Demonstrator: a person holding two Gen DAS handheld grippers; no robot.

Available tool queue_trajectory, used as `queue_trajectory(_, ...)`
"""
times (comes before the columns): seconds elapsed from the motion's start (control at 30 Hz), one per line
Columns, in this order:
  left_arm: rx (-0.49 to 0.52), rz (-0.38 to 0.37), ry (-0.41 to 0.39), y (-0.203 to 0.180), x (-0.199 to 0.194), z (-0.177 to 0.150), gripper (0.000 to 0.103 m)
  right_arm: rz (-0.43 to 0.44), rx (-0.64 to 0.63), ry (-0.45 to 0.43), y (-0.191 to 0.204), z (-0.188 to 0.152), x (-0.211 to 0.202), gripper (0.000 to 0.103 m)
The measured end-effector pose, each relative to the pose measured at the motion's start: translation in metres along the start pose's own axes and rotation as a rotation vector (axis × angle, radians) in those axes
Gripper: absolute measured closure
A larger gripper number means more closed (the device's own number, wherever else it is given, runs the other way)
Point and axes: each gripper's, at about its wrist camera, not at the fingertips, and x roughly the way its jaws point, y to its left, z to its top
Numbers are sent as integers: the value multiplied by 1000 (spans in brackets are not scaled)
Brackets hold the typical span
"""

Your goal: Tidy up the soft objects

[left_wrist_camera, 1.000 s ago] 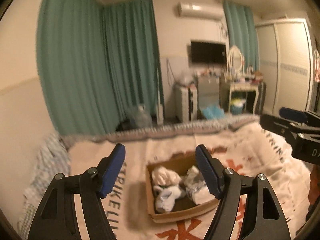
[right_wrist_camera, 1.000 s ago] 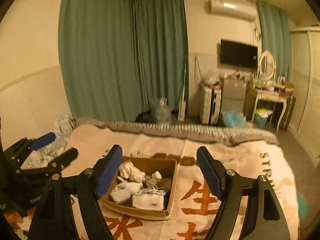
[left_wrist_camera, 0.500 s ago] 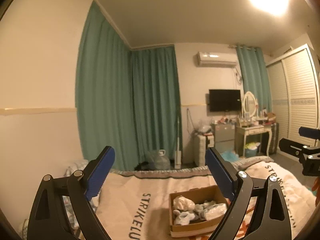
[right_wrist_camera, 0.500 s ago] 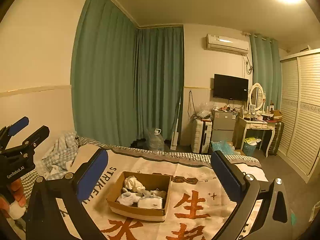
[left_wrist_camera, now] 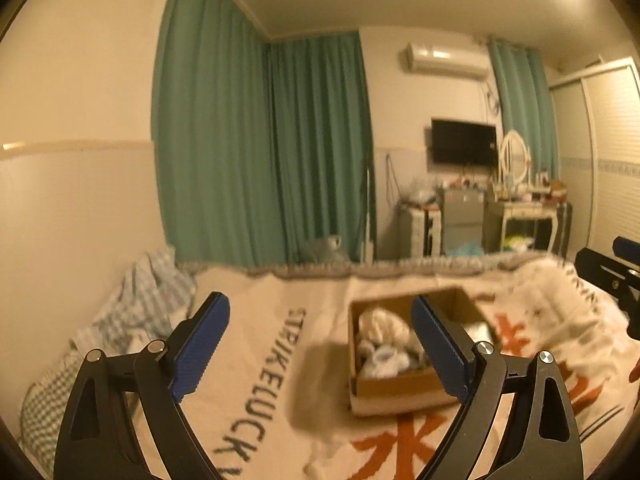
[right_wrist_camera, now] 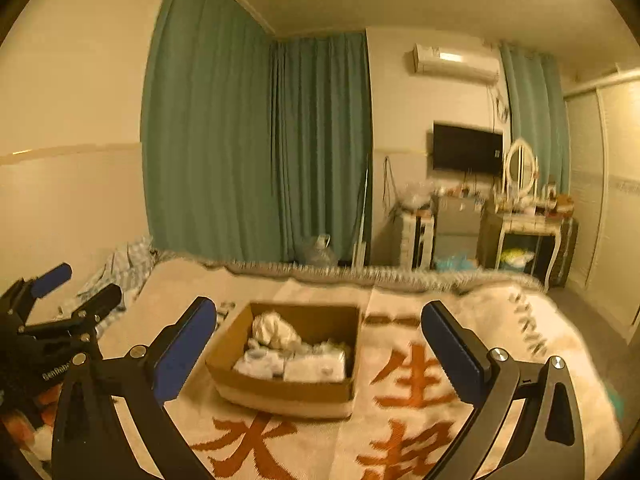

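One box [right_wrist_camera: 288, 394]; inside it, several pale soft bundles [right_wrist_camera: 276, 328], too blurred to count exactly; one blanket [right_wrist_camera: 432, 432]; two grippers [right_wrist_camera: 316, 350] [left_wrist_camera: 320, 346]; one TV [right_wrist_camera: 467, 152]; one air conditioner [right_wrist_camera: 456, 63]; one mirror [right_wrist_camera: 520, 168]; one checked cloth [left_wrist_camera: 136, 312].

An open brown cardboard box [right_wrist_camera: 288, 360] sits flat on a cream blanket [right_wrist_camera: 420, 420] printed with orange characters. Inside lie soft white items: a crumpled cream cloth bundle [right_wrist_camera: 274, 330] at the back, and folded white pieces [right_wrist_camera: 292, 366] side by side at the front.
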Motion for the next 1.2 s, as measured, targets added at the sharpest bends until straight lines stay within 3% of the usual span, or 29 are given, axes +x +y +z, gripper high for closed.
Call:
queue_trajectory(0.17,5,-27,52,-7,8,-22,10,-9,41,91,-9,-32,30,0)
queue_trajectory(0.33,2,-60,64,-2,9,-23,10,-13,51,133,-12,-44,42,0)
queue_trajectory(1.2,-27,-96,91,1,8,-24,10,-46,51,130,-9,-47,34,0)
